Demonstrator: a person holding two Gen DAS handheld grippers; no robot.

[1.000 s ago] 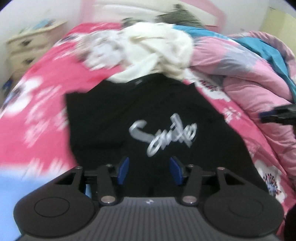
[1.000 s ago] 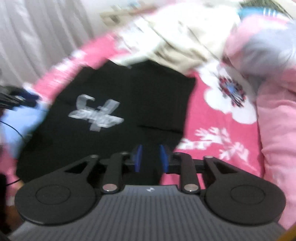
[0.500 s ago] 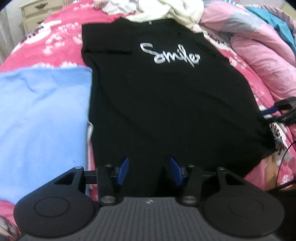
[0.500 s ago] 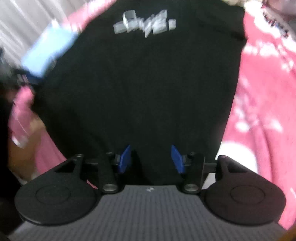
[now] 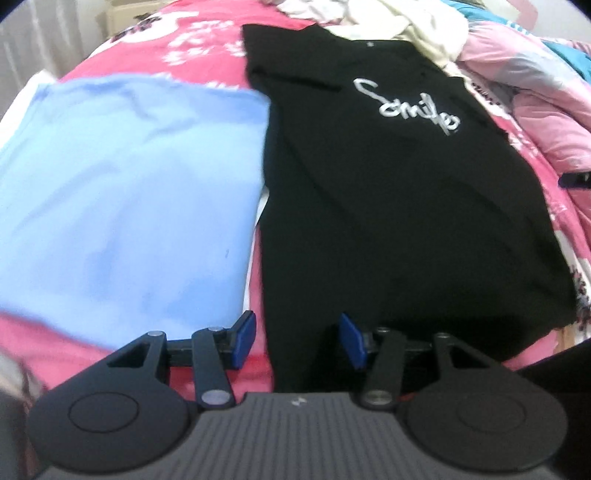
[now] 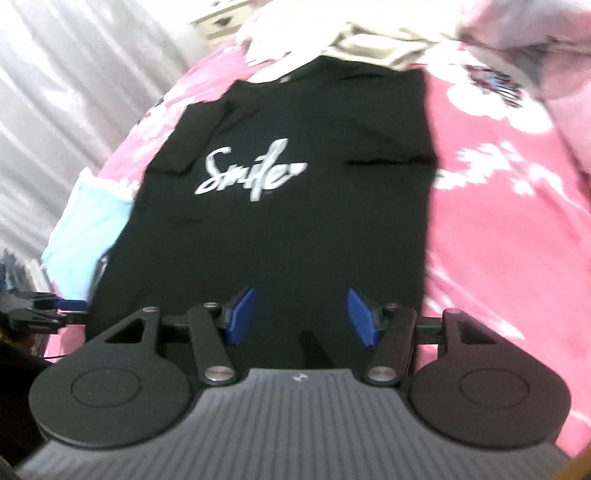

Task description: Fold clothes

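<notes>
A black T-shirt [image 5: 388, 206] with silver "Smile" lettering lies flat, face up, on the pink floral bedspread [image 5: 177, 40]. My left gripper [image 5: 298, 339] hovers open over the shirt's near left hem corner, and the shirt's side edge runs between its blue pads [image 5: 243, 338]. My right gripper [image 6: 301, 317] is over the near hem towards the right side. Its jaws are opening, with black cloth [image 6: 295, 229] below them and the pads [image 6: 364, 319] not pressing on it. Each gripper shows at the edge of the other's view, the left gripper [image 6: 48, 310] and the right gripper [image 5: 576, 181].
A folded light blue garment [image 5: 122, 199] lies beside the shirt's left edge. A heap of white and cream clothes [image 5: 399, 18] sits past the collar. A bunched pink quilt [image 5: 535, 99] rises at the right. Curtains [image 6: 74, 81] hang beyond the bed's left side.
Both grippers drew back from the shirt's chest to its near hem and sank. The right jaws widened. The light blue garment came into the left view.
</notes>
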